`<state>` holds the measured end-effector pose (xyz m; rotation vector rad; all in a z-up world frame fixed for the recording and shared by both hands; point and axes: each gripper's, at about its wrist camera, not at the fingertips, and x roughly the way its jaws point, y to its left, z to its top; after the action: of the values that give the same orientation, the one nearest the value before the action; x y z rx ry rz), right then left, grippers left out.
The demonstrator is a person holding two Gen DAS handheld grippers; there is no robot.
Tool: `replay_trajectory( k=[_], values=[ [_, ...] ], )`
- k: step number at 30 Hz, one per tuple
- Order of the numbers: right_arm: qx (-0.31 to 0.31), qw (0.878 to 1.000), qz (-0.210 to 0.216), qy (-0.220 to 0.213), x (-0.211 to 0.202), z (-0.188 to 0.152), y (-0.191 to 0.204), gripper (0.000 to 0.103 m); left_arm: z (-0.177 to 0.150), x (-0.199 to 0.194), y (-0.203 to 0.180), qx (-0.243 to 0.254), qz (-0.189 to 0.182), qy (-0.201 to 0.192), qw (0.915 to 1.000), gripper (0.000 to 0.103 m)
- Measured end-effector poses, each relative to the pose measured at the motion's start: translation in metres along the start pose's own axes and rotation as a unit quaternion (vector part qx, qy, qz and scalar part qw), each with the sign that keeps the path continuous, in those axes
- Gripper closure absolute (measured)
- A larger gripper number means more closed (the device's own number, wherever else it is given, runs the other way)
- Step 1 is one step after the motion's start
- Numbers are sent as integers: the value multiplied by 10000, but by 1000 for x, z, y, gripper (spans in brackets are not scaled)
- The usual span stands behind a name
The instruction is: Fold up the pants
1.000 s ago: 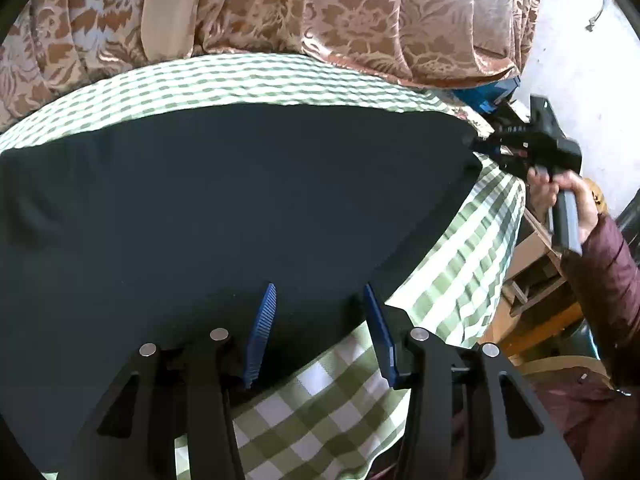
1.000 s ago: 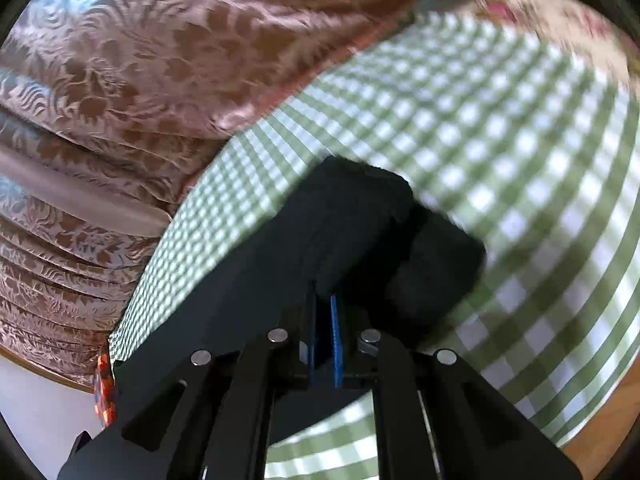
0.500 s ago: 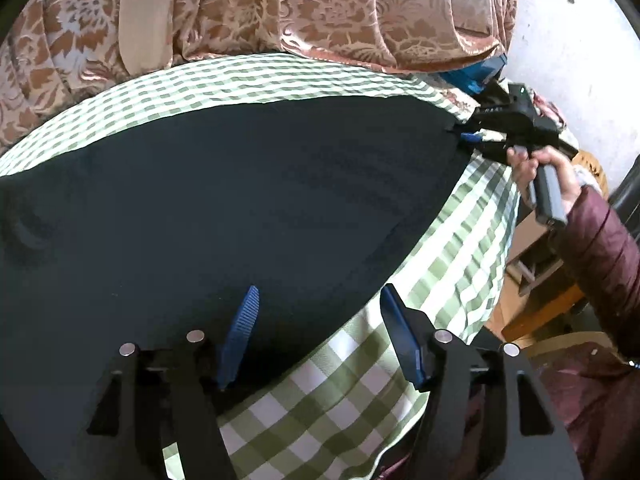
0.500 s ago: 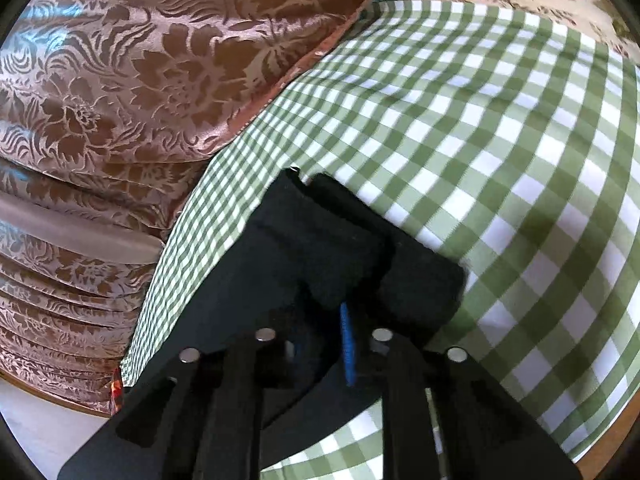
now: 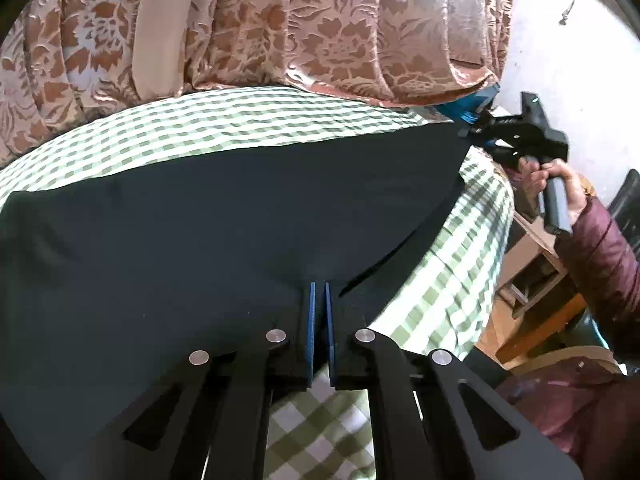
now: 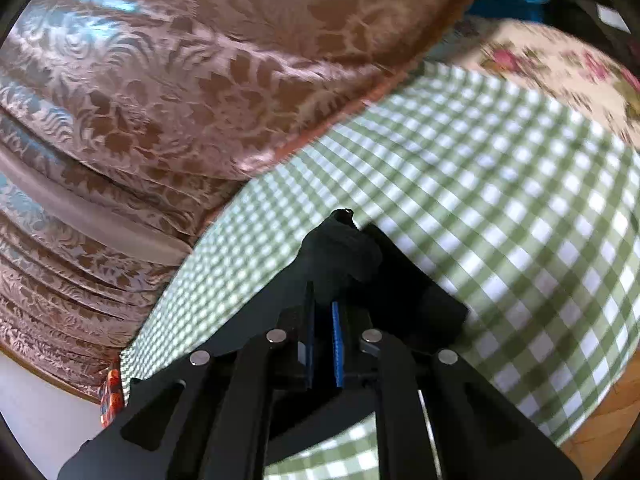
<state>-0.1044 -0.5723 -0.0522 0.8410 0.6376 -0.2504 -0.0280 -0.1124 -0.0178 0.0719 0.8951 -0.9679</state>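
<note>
Dark pants (image 5: 200, 220) lie spread flat on a green checked tablecloth (image 5: 240, 120). At their near edge my left gripper (image 5: 319, 285) is shut, its blue pads pinching the fabric. The pants' far right corner is held by my right gripper (image 5: 466, 134), with a person's hand (image 5: 560, 184) around its handle. In the right wrist view that gripper (image 6: 322, 294) is shut on a bunched black corner of the pants (image 6: 344, 248), raised slightly off the checked cloth (image 6: 480, 200).
A brown floral curtain (image 5: 320, 20) hangs right behind the table. Wooden furniture (image 5: 532, 280) and a maroon sleeve (image 5: 600, 260) stand off the right edge. A floral cushion (image 6: 560, 68) lies beyond the cloth. The tablecloth drapes over the table's near right edge.
My left gripper's jaws, wide apart before, have closed on the pants' near edge. The right gripper has lifted a little, keeping its corner of the pants.
</note>
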Motion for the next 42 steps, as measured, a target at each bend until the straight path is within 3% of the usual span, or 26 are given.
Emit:
replay_trajectory(
  k=[8, 16, 18, 20, 21, 22, 24, 28, 31, 33, 36, 37, 39, 42],
  values=[
    [540, 9976, -332, 264, 17, -26, -48, 97, -14, 15, -3, -35, -159, 283, 9995, 100],
    [579, 9968, -426, 346, 25, -32, -57, 97, -19, 15, 3, -294, -309, 246, 9988, 98],
    [606, 9967, -406, 361, 24, -30, -57, 92, -18, 9, 5, -376, -344, 200, 9985, 93],
    [523, 9965, -593, 269, 16, -28, -52, 81, -17, -4, 12, -591, -421, 52, 9974, 85],
    [478, 9962, -705, 197, 10, -26, -48, 67, -18, -12, 17, -729, -422, -43, 9964, 80],
    [383, 9957, -836, 64, 1, -25, -43, 63, -20, -22, 27, -974, -426, -178, 9942, 79],
    [4, 9967, -809, -114, -16, -26, -23, 63, -23, -39, 43, -1325, -362, -407, 9897, 79],
    [-801, 9963, -110, 291, -9, -40, 32, 62, -37, -73, 74, -1828, 200, -764, 9800, 79],
    [-1633, 9809, 516, 924, 21, -71, 93, 62, -46, -81, 87, -2047, 579, -791, 9739, 79],
    [-2155, 9609, 958, 1453, 47, -102, 138, 62, -50, -81, 89, -2116, 589, -756, 9727, 79],
    [-2691, 9284, 1379, 2161, 79, -148, 184, 62, -56, -70, 78, -1880, 755, -398, 9785, 79],
    [-2839, 9161, 1455, 2429, 90, -165, 195, 62, -59, -66, 77, -1825, 839, -277, 9792, 79],
    [-3053, 9029, 1343, 2712, 102, -186, 199, 65, -72, -62, 78, -1830, 905, -80, 9789, 79],
    [-3439, 8778, 1182, 3117, 109, -213, 188, 66, -87, -71, 83, -1921, 830, -165, 9777, 79]
  ],
)
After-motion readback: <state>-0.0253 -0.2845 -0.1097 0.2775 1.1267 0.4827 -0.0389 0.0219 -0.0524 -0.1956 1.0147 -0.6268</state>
